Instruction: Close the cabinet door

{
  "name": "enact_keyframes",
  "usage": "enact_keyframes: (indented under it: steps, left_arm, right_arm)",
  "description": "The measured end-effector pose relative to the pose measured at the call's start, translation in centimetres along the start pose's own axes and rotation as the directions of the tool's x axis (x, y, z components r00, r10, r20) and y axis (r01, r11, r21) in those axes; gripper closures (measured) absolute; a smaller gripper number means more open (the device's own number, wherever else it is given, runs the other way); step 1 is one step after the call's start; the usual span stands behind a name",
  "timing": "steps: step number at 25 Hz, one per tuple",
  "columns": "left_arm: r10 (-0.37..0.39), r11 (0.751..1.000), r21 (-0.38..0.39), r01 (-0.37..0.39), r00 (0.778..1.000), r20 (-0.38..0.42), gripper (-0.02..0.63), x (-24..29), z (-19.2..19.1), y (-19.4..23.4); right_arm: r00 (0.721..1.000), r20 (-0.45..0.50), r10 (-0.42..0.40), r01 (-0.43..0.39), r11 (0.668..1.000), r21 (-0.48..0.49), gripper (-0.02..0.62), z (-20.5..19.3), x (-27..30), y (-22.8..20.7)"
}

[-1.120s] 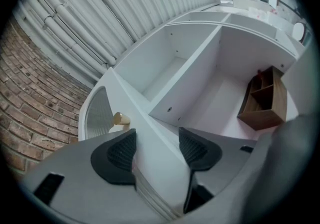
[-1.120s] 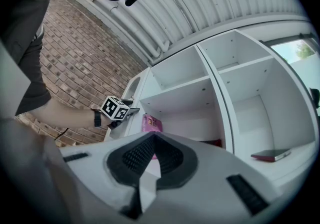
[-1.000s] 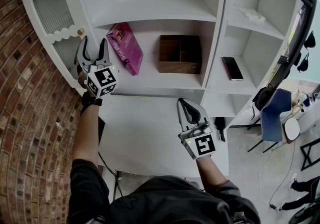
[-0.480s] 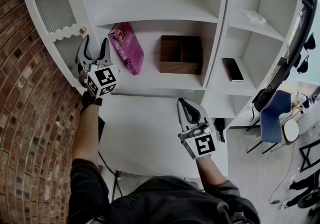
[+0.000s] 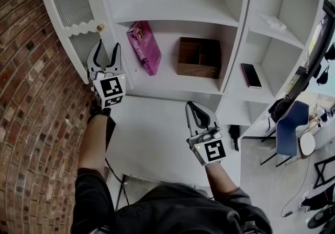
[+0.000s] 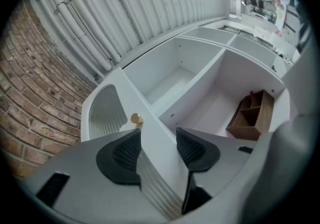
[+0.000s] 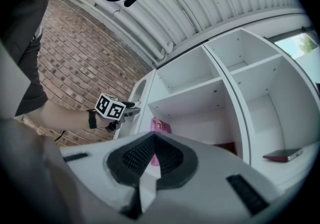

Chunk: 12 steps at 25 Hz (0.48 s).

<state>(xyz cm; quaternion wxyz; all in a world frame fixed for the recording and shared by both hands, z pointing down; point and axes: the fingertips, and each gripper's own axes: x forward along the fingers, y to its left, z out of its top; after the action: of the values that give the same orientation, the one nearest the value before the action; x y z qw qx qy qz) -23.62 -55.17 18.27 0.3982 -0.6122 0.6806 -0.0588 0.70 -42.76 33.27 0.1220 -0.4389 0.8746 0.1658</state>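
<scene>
Bricks cover the wall (image 5: 31,112) on our left, next to the white cabinet (image 5: 235,39). Its door (image 5: 70,5) hangs open, out toward the bricks. Our left tongs (image 5: 107,52) have just been closing and pinch the door's edge near the little knob (image 5: 99,27). Our right tongs (image 5: 193,106) are pressed together, holding nothing, low before the shelves (image 5: 172,15).
</scene>
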Motion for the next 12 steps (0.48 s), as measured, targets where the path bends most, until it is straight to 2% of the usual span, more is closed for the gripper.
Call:
enact_keyframes:
  steps: [5,12]
  left_arm:
    - [-0.007,0.992,-0.125,0.005,1.000,-0.011,0.391,-3.1,0.3,2.3]
    - [0.001,0.983,-0.183,-0.002,1.000,-0.008,0.408,-7.9,1.1,5.3]
  right_arm:
    - [0.999,0.024,0.038,-0.038,0.999,-0.001,0.594,1.2,0.6,2.1]
    - [0.994,0.056,0.089,-0.089,0.996,0.001,0.594,3.0,1.4,5.1]
